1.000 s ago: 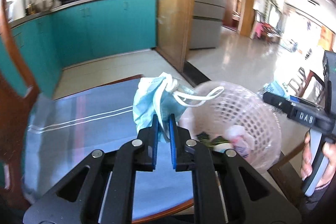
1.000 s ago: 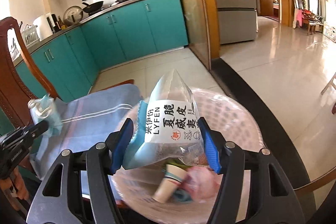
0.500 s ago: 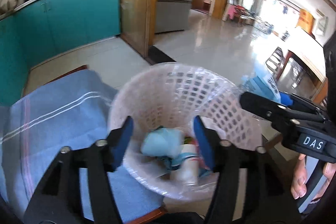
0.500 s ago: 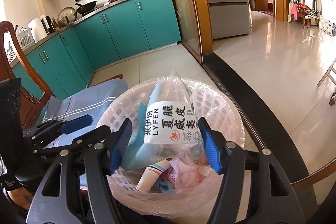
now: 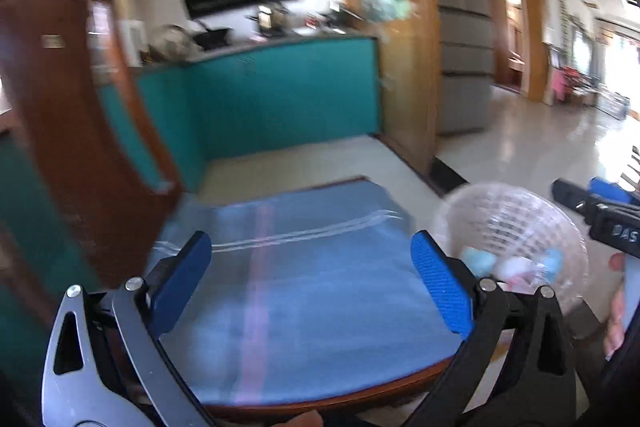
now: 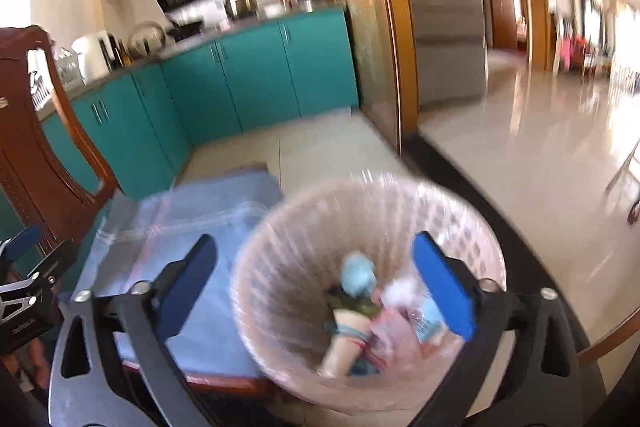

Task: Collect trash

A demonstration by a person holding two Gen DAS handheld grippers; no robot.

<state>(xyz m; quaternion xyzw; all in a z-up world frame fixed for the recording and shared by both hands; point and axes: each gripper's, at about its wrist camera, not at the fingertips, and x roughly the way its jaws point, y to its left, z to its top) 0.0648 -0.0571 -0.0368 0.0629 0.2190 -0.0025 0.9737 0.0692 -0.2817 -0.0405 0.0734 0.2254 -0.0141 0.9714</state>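
Your left hand-held gripper (image 5: 310,277) opening wide, empty, over the blue chair cushion (image 5: 312,267), your right hand-held gripper (image 6: 316,283) opening wide, empty, above the trash basket (image 6: 280,267), blue mask (image 6: 358,275) and paper cup (image 6: 344,343) inside.

Blue striped cushion (image 5: 312,283) on wooden chair (image 5: 68,131), teal cabinets (image 6: 256,75), steel fridge (image 5: 464,39)

Bright daylight, heavy blur, perhaps motion.

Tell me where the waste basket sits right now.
The waste basket fills the lower middle of the right wrist view, just right of the blue cloth on the chair seat; it shows at the left wrist view's right edge.
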